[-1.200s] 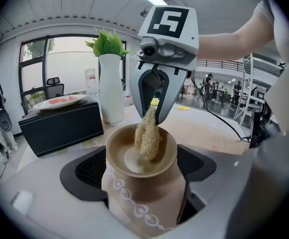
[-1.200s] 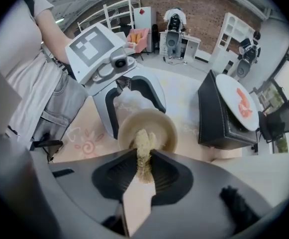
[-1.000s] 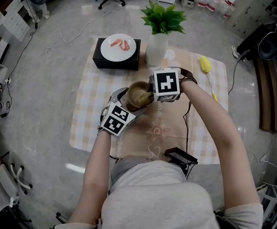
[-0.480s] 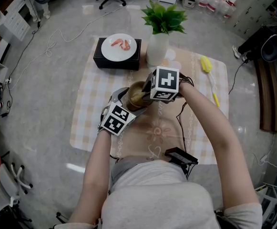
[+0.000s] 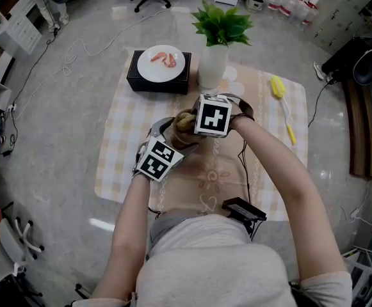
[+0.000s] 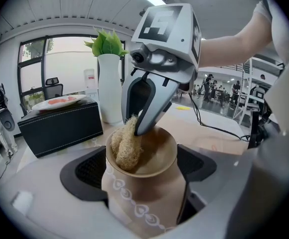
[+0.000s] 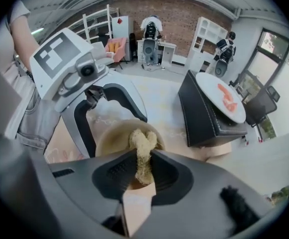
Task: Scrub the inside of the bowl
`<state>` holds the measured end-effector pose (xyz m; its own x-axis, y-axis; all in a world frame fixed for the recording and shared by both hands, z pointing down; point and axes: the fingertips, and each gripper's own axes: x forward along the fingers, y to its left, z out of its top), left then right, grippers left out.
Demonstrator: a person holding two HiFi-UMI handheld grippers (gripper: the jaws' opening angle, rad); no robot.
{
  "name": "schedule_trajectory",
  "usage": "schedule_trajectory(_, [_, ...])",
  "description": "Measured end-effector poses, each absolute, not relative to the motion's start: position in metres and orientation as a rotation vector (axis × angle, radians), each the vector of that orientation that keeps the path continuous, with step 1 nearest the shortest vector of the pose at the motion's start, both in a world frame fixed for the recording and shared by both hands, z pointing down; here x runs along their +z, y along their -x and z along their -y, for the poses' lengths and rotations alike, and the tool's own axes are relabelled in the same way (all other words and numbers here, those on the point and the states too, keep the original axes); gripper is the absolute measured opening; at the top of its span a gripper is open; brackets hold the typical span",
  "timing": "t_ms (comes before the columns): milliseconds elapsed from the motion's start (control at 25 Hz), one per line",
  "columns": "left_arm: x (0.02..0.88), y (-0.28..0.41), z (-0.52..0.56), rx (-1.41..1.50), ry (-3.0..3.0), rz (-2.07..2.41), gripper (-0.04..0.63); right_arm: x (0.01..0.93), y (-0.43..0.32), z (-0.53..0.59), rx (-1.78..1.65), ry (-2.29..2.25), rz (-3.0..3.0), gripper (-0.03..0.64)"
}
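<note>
A tan bowl (image 5: 180,135) with a heart pattern (image 6: 145,198) is tilted off the checked cloth, and my left gripper (image 5: 171,133) is shut on it, jaws wide on either side of its wall. My right gripper (image 5: 190,123) reaches into the bowl from the right, shut on a pale loofah scrubber (image 6: 126,146). The scrubber presses against the bowl's inner wall near the rim. In the right gripper view the loofah (image 7: 143,151) sits pinched between my right gripper's (image 7: 139,171) pads, with the bowl rim (image 7: 107,139) and the left gripper's fingers (image 7: 129,99) behind it.
A black box carrying a white plate of pink food (image 5: 162,62) stands at the back left of the cloth (image 5: 118,152). A white vase with a green plant (image 5: 212,66) is just behind the bowl. A yellow brush (image 5: 277,88) lies at the right; a black device (image 5: 243,210) sits near the front edge.
My right gripper has slid left and slightly away from me over the bowl, dragging the loofah across the inside. The left gripper and the bowl have stayed put.
</note>
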<state>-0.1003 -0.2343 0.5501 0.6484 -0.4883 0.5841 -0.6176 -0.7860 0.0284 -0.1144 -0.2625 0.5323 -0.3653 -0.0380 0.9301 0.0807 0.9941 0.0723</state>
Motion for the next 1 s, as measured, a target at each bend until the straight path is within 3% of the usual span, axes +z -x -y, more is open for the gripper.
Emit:
schedule_trajectory(600, [0.551,0.101,0.234,0.834,-2.641,0.901,0.456,0.537,0.092,0.241,-0.479,0.325,1.634,0.086])
schedule_trajectory(1000, [0.554,0.100,0.234,0.831,-2.642,0.904,0.456,0.533,0.086,0.215,-0.519,0.486,1.673,0.086])
